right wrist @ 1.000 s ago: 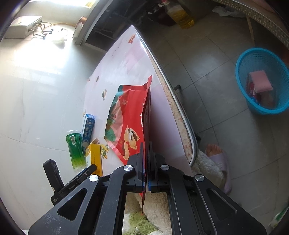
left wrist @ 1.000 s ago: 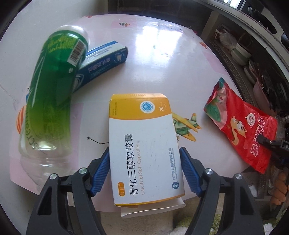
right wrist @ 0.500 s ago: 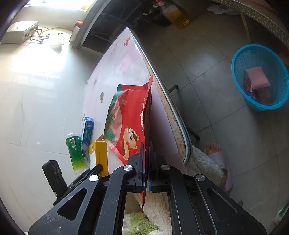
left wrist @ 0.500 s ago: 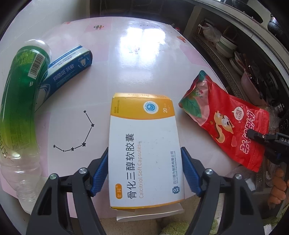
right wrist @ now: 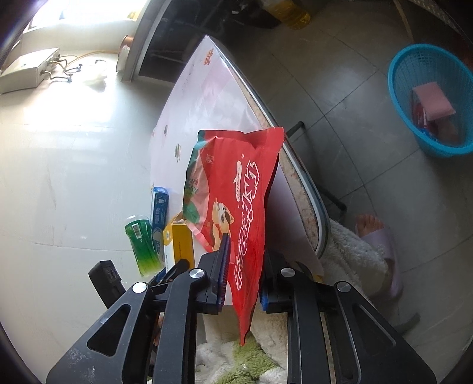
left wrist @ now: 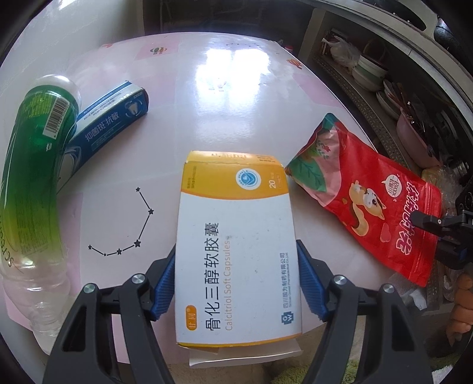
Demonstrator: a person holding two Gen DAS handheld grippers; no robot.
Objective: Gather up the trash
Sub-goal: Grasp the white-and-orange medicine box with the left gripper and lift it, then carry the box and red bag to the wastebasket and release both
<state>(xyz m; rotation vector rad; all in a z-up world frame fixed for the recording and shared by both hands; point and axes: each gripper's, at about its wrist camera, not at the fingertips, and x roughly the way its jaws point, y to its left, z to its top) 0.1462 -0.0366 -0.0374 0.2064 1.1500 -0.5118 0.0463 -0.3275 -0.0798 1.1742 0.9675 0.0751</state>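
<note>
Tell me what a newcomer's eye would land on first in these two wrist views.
Probably the white-and-orange capsule box, filling the centre of the left wrist view between the left tongs, whose blue pads sit at its sides. Next, the red snack bag, hanging between the right tongs while their jaws are opening, its far end over the table. On the floor to the right stands a blue basket with trash in it.

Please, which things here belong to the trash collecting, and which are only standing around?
For the job: medicine box, red snack bag, green bottle, toothpaste box, blue basket.

Just there: dishes on the rack, white box with cables, oil bottle.
</note>
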